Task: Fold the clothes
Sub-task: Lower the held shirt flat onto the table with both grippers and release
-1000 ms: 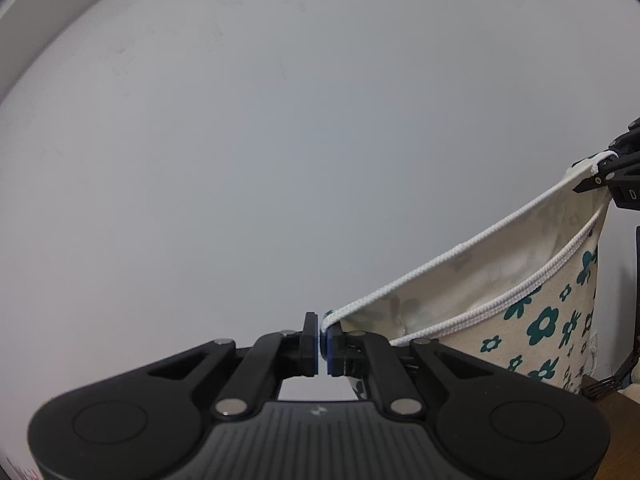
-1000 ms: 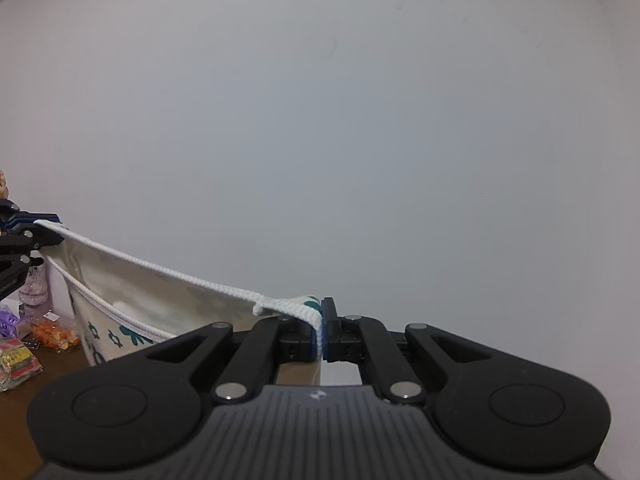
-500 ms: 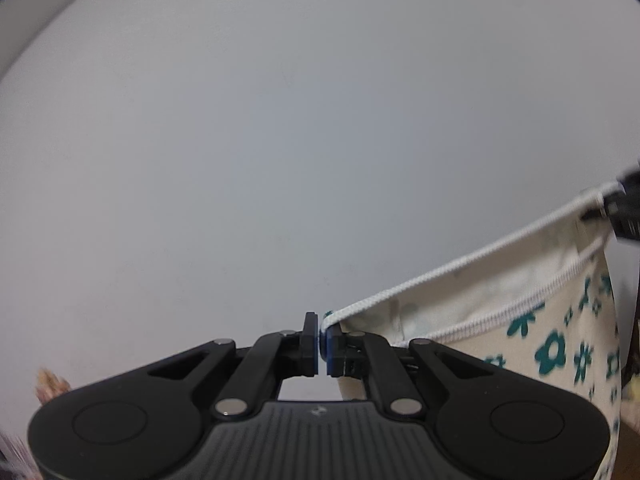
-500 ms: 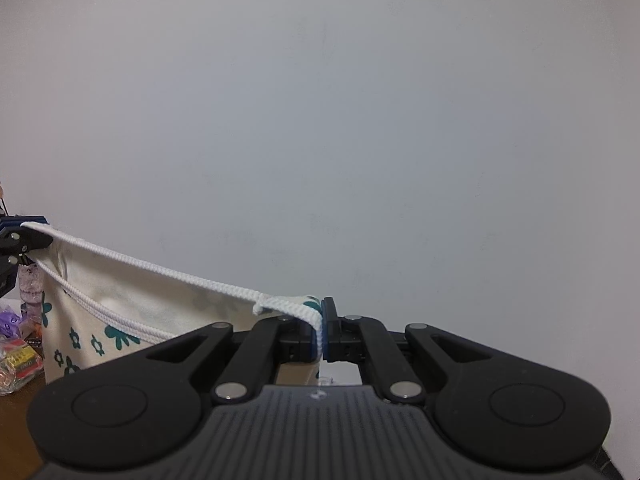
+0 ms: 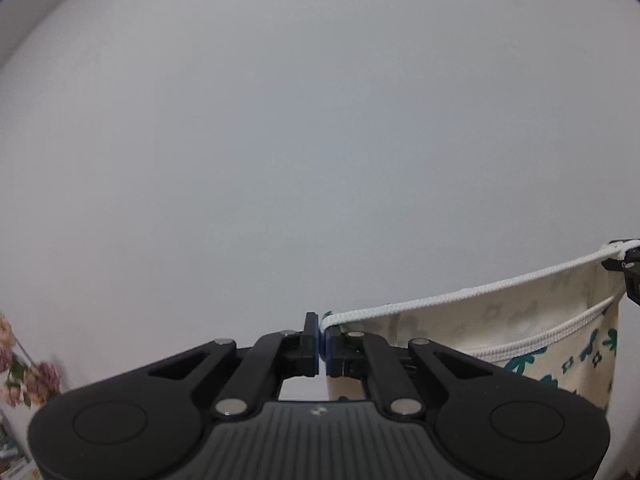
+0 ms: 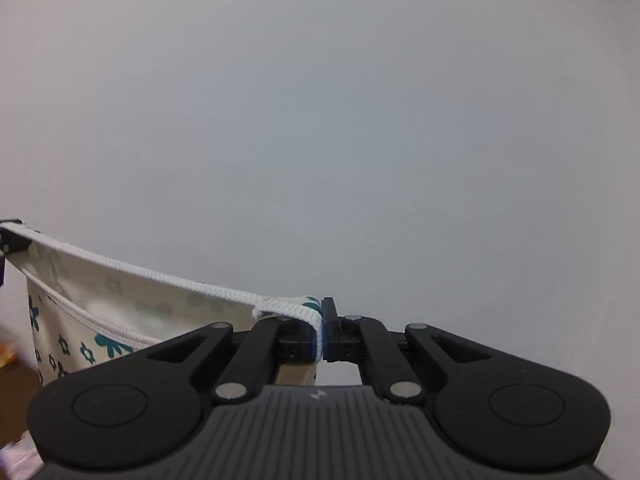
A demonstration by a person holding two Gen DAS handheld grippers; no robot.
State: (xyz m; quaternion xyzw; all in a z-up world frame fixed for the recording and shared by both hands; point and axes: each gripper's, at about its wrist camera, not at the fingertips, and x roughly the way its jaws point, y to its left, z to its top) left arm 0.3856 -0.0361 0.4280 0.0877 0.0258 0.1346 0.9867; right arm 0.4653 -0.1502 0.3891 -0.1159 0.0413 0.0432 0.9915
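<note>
Floral garment [image 5: 520, 332]: lower part hidden behind left claw [image 5: 322, 344] body; pink flowers [image 5: 24, 376] blurred at edge

A plain pale grey-white wall [image 5: 320, 128] is being shown across nearly the whole left wrist view, evenly lit, unmarked. At 11 o'clock a lighter band [image 5: 36, 4] is being seen along the dark rim; whether it is ceiling cannot be told. Blurred pink flowers [image 5: 24, 376] are being caught at 8 o'clock. In the right wrist view the same bare wall [image 6: 340, 120] is being shown. A strip of brown wooden surface [image 6: 18, 384] is being glimpsed at 8 o'clock, with blurred orange clutter [image 6: 6, 354] above it.
</note>
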